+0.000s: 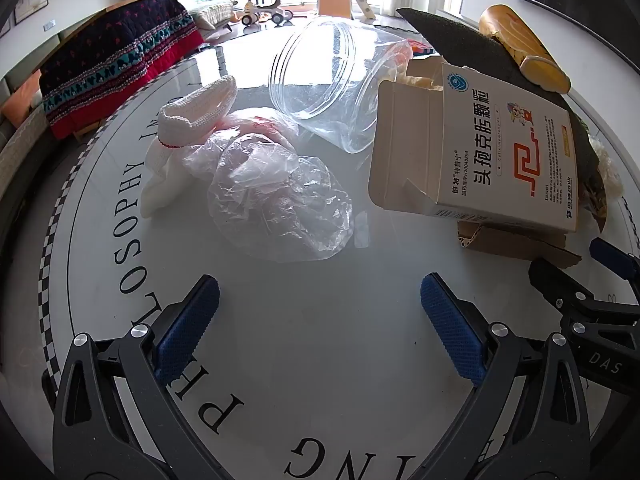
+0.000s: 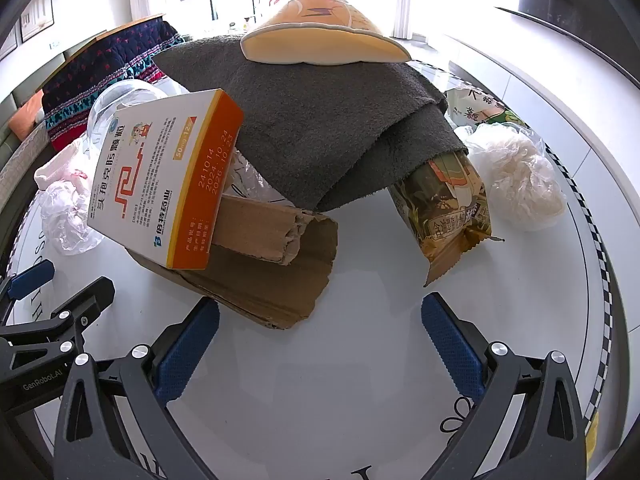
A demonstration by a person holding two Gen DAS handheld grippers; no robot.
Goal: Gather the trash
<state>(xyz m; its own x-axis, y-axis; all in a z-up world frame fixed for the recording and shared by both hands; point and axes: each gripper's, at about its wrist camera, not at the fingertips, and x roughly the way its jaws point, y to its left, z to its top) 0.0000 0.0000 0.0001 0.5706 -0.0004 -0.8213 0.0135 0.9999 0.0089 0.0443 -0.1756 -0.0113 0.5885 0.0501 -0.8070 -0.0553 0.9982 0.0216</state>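
My left gripper (image 1: 320, 300) is open and empty above the white round table (image 1: 304, 360). Ahead of it lie a crumpled clear plastic bag (image 1: 276, 192), a white knitted sock (image 1: 188, 128) and a clear plastic jar (image 1: 332, 80) on its side. An opened white and orange medicine box (image 1: 500, 152) leans on torn cardboard (image 1: 516, 246). My right gripper (image 2: 320, 320) is open and empty just before that cardboard (image 2: 272, 272) and the medicine box (image 2: 160, 184). A grey towel (image 2: 320, 120) covers a snack wrapper (image 2: 452, 208).
An orange cushion-like item (image 2: 324, 28) rests on the towel. A clear bag of white stuffing (image 2: 520, 176) and another printed packet (image 2: 476, 108) lie at the right. A dark patterned blanket (image 1: 116, 60) hangs over a chair beyond the table. The right gripper's fingers show in the left wrist view (image 1: 612, 256).
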